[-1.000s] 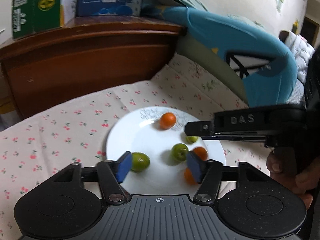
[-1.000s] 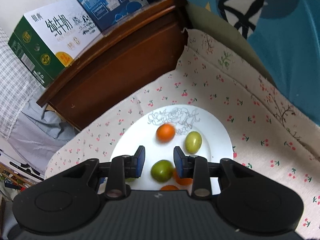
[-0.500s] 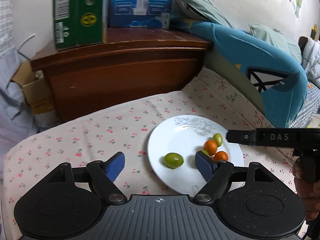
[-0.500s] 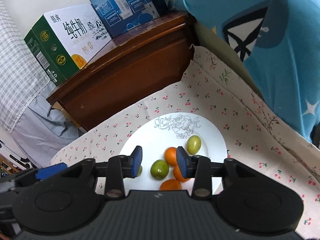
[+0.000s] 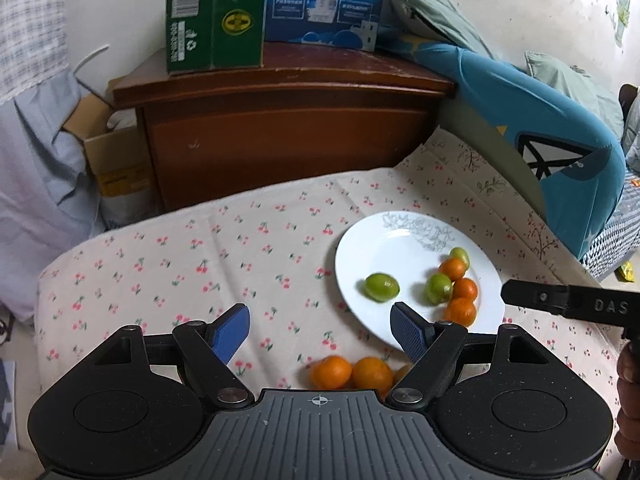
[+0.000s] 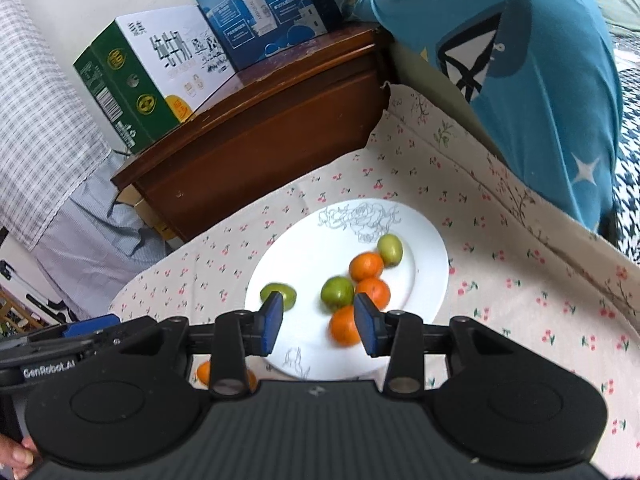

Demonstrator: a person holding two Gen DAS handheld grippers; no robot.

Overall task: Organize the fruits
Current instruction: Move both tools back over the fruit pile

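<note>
A white plate [image 5: 392, 248] [image 6: 424, 240] lies on the cherry-print cloth. It holds three green fruits, one [image 5: 382, 287] [image 6: 279, 294] lying apart at the left, and three oranges [image 5: 465, 289] [image 6: 374, 292] clustered at the right. Loose oranges [image 5: 332, 372] [image 6: 204, 372] rest on the cloth just in front of the plate. My left gripper [image 5: 320, 336] hangs open above the cloth, left of the plate, gripping nothing. My right gripper [image 6: 319, 326] is open a little over the plate's near edge, its pads touching no fruit.
A brown wooden cabinet [image 5: 280, 136] with a green carton [image 5: 216, 16] and a blue carton [image 5: 324, 0] stands behind the cloth. Blue bedding [image 5: 540, 128] rises at the right. A cardboard box [image 5: 116, 160] and hanging cloth are at the left.
Both grippers have pulled back and up from the plate. The left jaws have widened and no longer flank the green fruit. The right jaws have opened slightly.
</note>
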